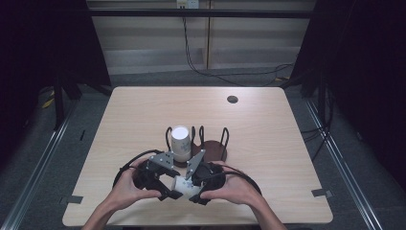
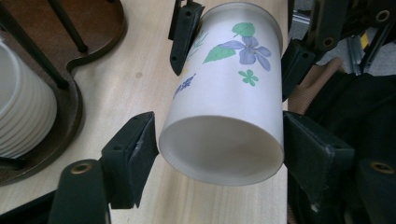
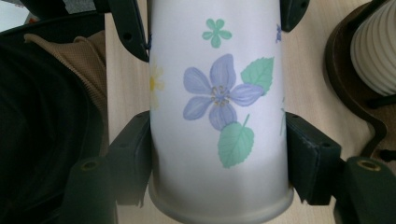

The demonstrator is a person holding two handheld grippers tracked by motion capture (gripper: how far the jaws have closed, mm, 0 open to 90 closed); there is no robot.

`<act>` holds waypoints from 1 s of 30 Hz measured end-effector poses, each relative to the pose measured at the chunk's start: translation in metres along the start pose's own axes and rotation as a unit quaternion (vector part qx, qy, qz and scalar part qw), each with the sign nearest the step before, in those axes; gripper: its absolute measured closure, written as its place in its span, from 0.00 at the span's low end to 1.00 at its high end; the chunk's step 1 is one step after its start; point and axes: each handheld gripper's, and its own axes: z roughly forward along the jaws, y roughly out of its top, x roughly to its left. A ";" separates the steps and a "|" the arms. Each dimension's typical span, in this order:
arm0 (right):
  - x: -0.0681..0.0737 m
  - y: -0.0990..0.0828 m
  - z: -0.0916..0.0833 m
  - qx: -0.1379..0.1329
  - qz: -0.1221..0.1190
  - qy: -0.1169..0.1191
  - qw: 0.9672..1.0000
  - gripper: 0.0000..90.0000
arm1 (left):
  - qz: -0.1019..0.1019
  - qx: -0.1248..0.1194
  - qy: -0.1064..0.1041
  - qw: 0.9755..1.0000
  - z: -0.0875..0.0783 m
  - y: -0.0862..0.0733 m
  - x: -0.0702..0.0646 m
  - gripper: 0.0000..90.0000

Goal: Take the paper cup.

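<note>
Left side first: the left claw (image 1: 168,188) sits low at the near edge of the desk (image 1: 143,110), just in front of the wooden rack (image 1: 213,149), a hand wrapped round its body. In the left gripper view its jaws flank the base end of the paper cup (image 2: 224,116). The right-hand pad seems to touch the cup wall, the left-hand pad sits right at it, and I cannot tell whether it presses yet. So call it partly closed around the cup, not plainly clamped.

Centre now: the cup lies on its side between the two claws, just on the near side of the rack, above the desk surface. It is white with a purple flower and green leaves printed on it.

Behind it, the rack holds a stack of white cups (image 1: 181,143) in its left slot, standing bottom up.

Over to the right: the right claw (image 1: 190,184) meets the cup from the other end. In the right gripper view both pads press flat on the cup's sides near the rim, jaws closed firmly on it, carrying it.
</note>
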 end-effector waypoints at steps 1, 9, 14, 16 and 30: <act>0.000 0.001 0.000 -0.001 -0.001 -0.001 1.000 0.36 | 0.000 -0.002 -0.002 1.000 0.000 0.000 -0.001 0.36; 0.000 0.001 0.000 -0.001 -0.003 0.001 1.000 0.36 | -0.005 -0.005 -0.007 1.000 0.001 0.000 -0.001 0.37; 0.001 0.002 0.001 -0.006 -0.008 0.005 1.000 0.36 | 0.001 -0.004 -0.005 1.000 0.004 0.000 -0.003 0.36; 0.001 0.002 0.001 -0.004 -0.005 0.004 1.000 0.36 | 0.002 -0.003 -0.006 1.000 0.004 0.000 -0.003 0.36; -0.006 -0.004 0.003 -0.024 0.013 0.020 0.999 0.27 | 0.014 -0.012 0.006 1.000 0.004 0.003 -0.010 0.41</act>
